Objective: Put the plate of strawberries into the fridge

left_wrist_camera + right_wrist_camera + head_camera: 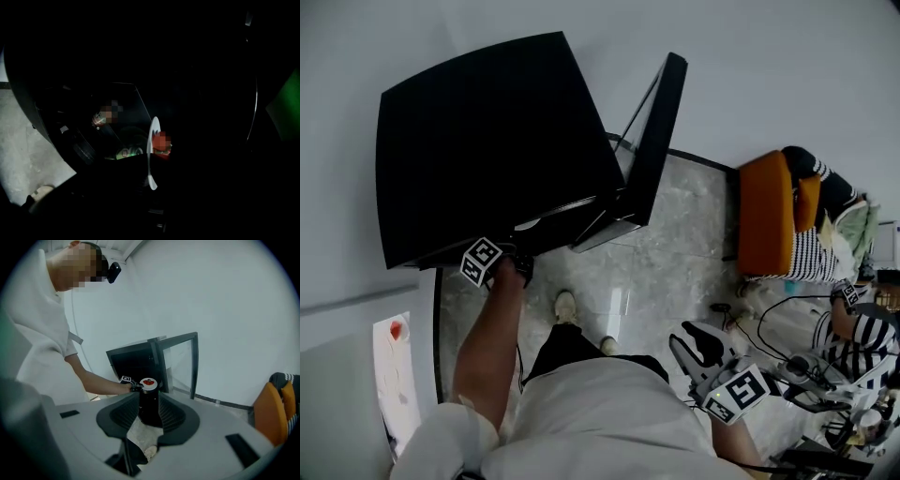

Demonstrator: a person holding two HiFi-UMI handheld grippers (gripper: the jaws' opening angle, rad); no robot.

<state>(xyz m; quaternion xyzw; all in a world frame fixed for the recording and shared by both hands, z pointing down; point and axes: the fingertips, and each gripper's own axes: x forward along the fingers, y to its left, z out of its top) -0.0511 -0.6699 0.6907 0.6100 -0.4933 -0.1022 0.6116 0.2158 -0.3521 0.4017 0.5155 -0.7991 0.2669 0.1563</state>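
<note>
A white plate (152, 150) shows edge-on in the dark left gripper view, with red strawberries (162, 143) on it. My left gripper (511, 264) is shut on the plate's rim at the open front of the black fridge (487, 141); its jaws are lost in shadow. The right gripper view shows the plate of strawberries (148, 382) held at the fridge (133, 363) opening, with the left gripper (129, 382) beside it. My right gripper (696, 342) hangs low at the right, away from the fridge. It (151, 401) is open with nothing between its jaws.
The fridge's glass door (656, 141) stands swung open to the right. A green can (127, 152) lies inside the fridge near the plate. An orange chair (766, 214) and a seated person in stripes (848, 333) are at the right. The floor is pale stone tile (675, 262).
</note>
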